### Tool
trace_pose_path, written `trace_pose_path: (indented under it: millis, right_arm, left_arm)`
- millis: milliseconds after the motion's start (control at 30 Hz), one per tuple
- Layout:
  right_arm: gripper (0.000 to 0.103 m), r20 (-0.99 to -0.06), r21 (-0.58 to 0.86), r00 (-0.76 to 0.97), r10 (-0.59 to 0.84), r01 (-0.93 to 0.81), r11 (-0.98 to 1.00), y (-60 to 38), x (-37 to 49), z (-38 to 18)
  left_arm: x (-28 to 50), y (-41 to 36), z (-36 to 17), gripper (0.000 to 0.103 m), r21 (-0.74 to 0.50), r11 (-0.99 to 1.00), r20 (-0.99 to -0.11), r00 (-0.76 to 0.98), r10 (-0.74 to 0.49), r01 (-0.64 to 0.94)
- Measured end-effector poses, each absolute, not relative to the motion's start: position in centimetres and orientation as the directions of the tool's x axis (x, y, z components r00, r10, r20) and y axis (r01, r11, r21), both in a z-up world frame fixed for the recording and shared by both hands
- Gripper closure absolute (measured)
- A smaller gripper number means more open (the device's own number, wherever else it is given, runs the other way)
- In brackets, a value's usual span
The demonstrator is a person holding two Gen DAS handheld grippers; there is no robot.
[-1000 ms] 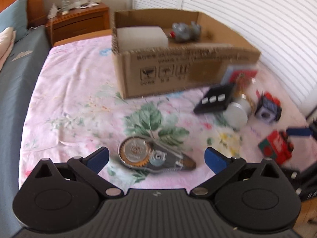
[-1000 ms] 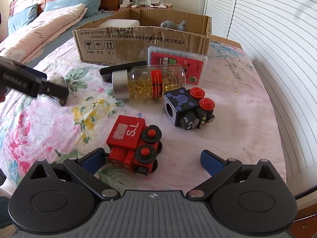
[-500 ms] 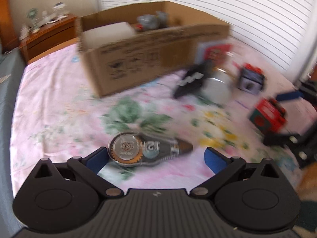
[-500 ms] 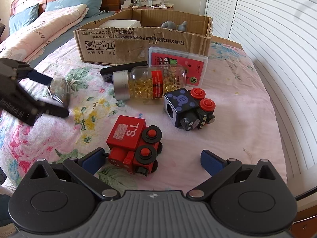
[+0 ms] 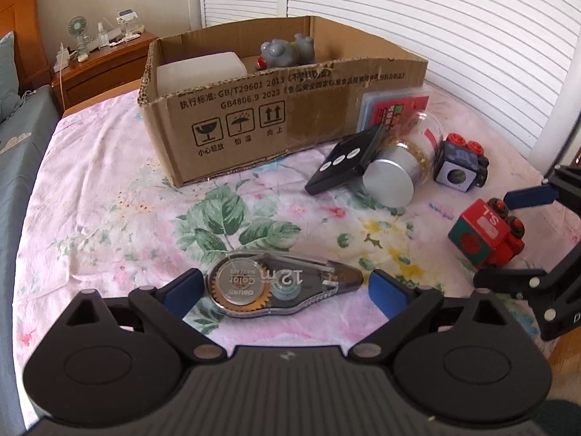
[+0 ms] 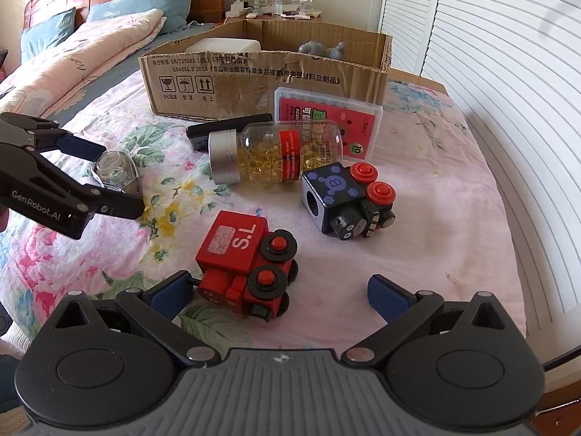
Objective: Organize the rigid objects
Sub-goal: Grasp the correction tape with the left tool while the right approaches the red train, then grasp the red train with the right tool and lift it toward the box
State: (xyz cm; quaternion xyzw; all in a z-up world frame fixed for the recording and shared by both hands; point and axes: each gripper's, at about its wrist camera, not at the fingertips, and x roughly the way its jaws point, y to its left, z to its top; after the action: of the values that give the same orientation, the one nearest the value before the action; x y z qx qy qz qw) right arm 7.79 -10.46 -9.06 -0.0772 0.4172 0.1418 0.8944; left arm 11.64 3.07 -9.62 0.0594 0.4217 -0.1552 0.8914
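A clear correction tape dispenser (image 5: pixel 283 287) lies flat on the floral sheet between the fingers of my left gripper (image 5: pixel 285 289). The jaws are closing and the blue pads stand just off its two ends. In the right wrist view the left gripper (image 6: pixel 112 178) straddles the dispenser (image 6: pixel 116 174). My right gripper (image 6: pixel 279 292) is open around a red toy train (image 6: pixel 247 258), which sits near its left finger. The cardboard box (image 5: pixel 254 109) stands behind, holding a white box (image 5: pixel 199 72) and a grey toy (image 5: pixel 283 52).
On the sheet lie a black remote (image 5: pixel 345 160), a pill bottle (image 6: pixel 276 152) on its side, a red card case (image 6: pixel 326 120) and a dark blue toy train (image 6: pixel 341 200). White shutters line the right. A pink quilt (image 6: pixel 90 47) and pillows lie far left.
My left gripper swung and settled so the tape dispenser lies square between its fingers, and its jaws have narrowed toward it. The right gripper and red train have not moved.
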Motion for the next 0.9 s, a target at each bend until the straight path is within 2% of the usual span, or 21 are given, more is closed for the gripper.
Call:
trace_pose_path:
  millis: [133,333,500,733,867,900]
  right_arm:
    - [0.0,-0.766,-0.019,0.613,0.193,-0.322,0.947,-10.5,7.7,-9.0]
    - [0.001,-0.771,-0.018,0.598,0.219,-0.365,0.931,-9.5,7.7,-8.9]
    - [0.021,-0.764,-0.019,0.596,0.248,-0.403,0.915,-8.3,7.8,-8.3]
    - [0.034,-0.761,-0.006,0.589,0.272,-0.426,0.905,-7.4,8.3,-8.1]
    - [0.048,-0.764,-0.025,0.594,0.252,-0.417,0.908,-7.0,8.6,-7.9]
    - [0.048,-0.768,-0.023,0.589,0.251,-0.417,0.909,-7.1,8.6,-7.8]
  left_arm:
    - [11.5,2.7,-9.5,0.014,-0.021,0.954,-0.76,0.615,-0.21,0.301]
    - [10.8,2.5,-9.5,0.013,-0.021,0.977,-0.76,0.631,-0.154,0.214]
    - [10.7,2.6,-9.4,0.013,-0.02,0.98,-0.764,0.629,-0.143,0.197]
    - [10.7,2.6,-9.4,0.013,-0.022,0.98,-0.763,0.631,-0.145,0.198]
    - [10.7,2.8,-9.3,0.013,-0.035,0.979,-0.762,0.628,-0.157,0.202]
    - [10.7,2.8,-9.3,0.014,-0.039,0.979,-0.763,0.626,-0.16,0.202]
